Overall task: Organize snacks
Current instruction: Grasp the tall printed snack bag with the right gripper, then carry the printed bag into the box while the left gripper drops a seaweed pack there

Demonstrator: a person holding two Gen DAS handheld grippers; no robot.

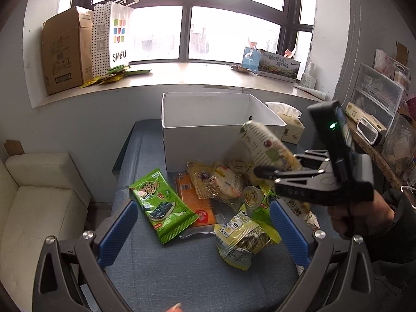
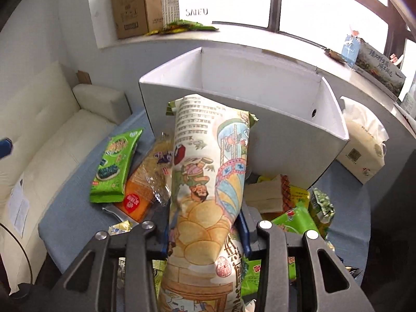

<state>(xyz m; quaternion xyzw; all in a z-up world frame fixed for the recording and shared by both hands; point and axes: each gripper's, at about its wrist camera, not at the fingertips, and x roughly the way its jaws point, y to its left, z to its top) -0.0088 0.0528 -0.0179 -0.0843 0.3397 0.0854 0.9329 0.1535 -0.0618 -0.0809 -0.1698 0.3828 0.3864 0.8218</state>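
Blue pads (image 1: pixel 118 234) of the left gripper (image 1: pixel 205 234) are held wide apart above the blue cloth (image 1: pixel 166 273), with nothing between them. A long cream packet (image 2: pixel 208 187) is clamped between the pads of the right gripper (image 2: pixel 205 231) and is raised at a tilt before the white box (image 2: pixel 286 140). Loose snacks, including a green packet (image 1: pixel 162 205), are left on the cloth near the box.

Matt white cardboard box (image 1: pixel 208 140)
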